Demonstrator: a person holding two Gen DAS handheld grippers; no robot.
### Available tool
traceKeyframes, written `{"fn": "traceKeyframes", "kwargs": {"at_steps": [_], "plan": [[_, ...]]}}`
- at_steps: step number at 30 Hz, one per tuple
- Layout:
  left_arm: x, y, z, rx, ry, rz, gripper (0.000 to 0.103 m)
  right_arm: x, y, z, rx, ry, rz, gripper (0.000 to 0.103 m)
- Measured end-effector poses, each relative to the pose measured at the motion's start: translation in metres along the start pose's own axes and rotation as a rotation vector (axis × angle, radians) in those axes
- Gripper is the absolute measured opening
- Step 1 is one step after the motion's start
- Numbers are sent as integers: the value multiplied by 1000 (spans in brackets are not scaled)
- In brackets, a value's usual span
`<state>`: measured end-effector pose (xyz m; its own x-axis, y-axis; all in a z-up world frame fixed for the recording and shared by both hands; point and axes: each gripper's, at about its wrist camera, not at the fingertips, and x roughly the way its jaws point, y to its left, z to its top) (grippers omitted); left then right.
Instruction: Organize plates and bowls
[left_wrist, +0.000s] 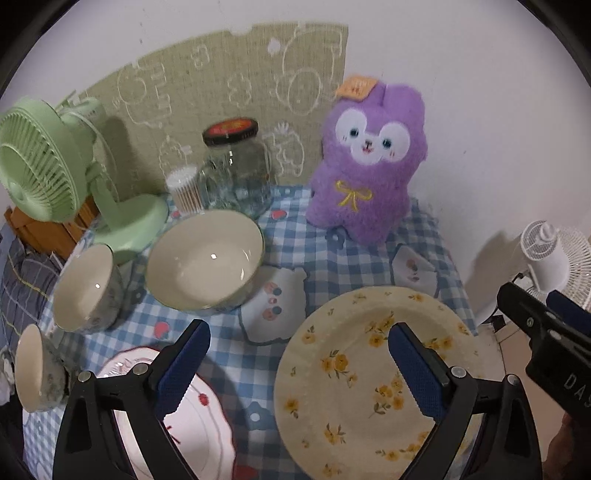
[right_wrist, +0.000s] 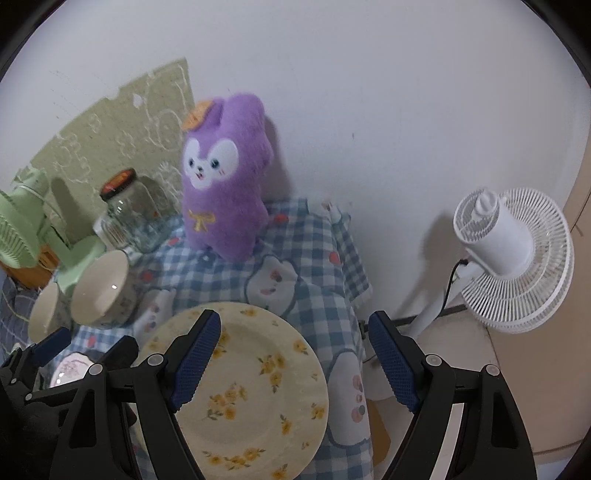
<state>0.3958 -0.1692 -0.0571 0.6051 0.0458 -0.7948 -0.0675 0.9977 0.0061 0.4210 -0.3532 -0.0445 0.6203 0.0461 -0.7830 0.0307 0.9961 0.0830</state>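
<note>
A bench under a blue-and-white checked cloth (left_wrist: 332, 258) carries the dishes. The cream plate with yellow flowers (left_wrist: 351, 387) lies flat near the front right corner of the bench, its rim close to the right edge. A pink-rimmed plate (left_wrist: 199, 417) lies at the front left, well apart from the flowered one. The large bowl (left_wrist: 205, 258) stands mid-bench, nearer the left, tilted so its inside shows. A medium bowl (left_wrist: 86, 288) sits just beside it toward the left edge, and a small bowl (left_wrist: 31, 369) sits nearer the front along that same edge.

The left claw (left_wrist: 299, 369) stands open over the gap between the two plates, nothing between its blue pads. One pad hangs above the pink-rimmed plate and the other above the flowered plate; whether either touches cannot be told. The right claw (right_wrist: 293, 358) is also spread wide and empty, one finger over the flowered plate and the other out past the bench's right edge.

Along the back edge stand a green fan (left_wrist: 44, 173), a glass jar with a dark lid (left_wrist: 238, 170), a tub of cotton swabs (left_wrist: 186, 188) and a purple plush toy (left_wrist: 369, 162). A white fan (right_wrist: 517, 258) stands off the bench to the right.
</note>
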Motion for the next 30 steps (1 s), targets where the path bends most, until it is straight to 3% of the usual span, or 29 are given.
{"fn": "traceKeyframes", "kwargs": {"at_steps": [14,19,24,30], "plan": [[49,-16,-15,40,92,15,89,55,-2,-17,-14,102,-12,84],[61,-14,-19,28,137,7,70,66,-3,-23,-6,138,-18,84],[65,-9,-22,-4,180,-33,66,72,-3,-27,-12,164,-11,76],[67,-7,-25,8,201,-20,59,75,0,-30,-32,174,-3,68]]}}
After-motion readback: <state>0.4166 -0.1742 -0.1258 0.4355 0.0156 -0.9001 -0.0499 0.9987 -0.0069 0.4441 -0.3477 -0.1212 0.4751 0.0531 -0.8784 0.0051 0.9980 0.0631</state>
